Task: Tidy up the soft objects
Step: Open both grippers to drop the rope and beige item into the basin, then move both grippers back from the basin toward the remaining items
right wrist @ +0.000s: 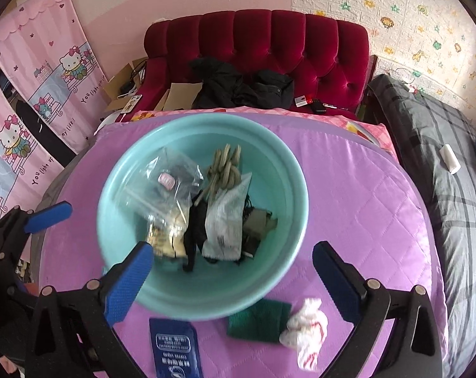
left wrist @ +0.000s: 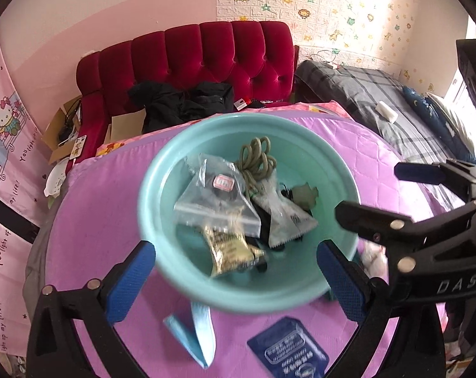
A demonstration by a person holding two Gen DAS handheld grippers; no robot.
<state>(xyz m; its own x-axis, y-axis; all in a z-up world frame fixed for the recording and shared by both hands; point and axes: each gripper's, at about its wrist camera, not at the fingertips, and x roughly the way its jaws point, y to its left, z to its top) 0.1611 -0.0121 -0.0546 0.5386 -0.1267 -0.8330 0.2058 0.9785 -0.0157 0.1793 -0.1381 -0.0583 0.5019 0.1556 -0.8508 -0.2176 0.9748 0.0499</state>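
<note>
Resting on the purple quilted cover (right wrist: pixel 357 195), a teal basin (right wrist: pixel 127 170) is seen holding the soft things already gathered: a clear zip bag (right wrist: pixel 171 182), a coiled olive cord (right wrist: pixel 225 170), a silver sachet (right wrist: pixel 225 220), a gold packet (left wrist: pixel 228 249) and a dark strap (right wrist: pixel 195 230). Outside the basin, just beside its near rim, a navy pouch (right wrist: pixel 176 346), a green cloth (right wrist: pixel 256 319) and a white-and-red crumpled cloth (right wrist: pixel 307 330) are left lying — the two cloths touching each other. A light-blue ribbon (left wrist: pixel 200 330) is laid near the pouch. Both tools are angled steeply down over the basin's near edge. The left gripper (left wrist: pixel 234 274) is held with jaws spread wide, nothing between them; the right gripper (right wrist: pixel 234 271) is likewise spread wide and empty — its blue pads (right wrist: pixel 127 283) are clear of the rim.
</note>
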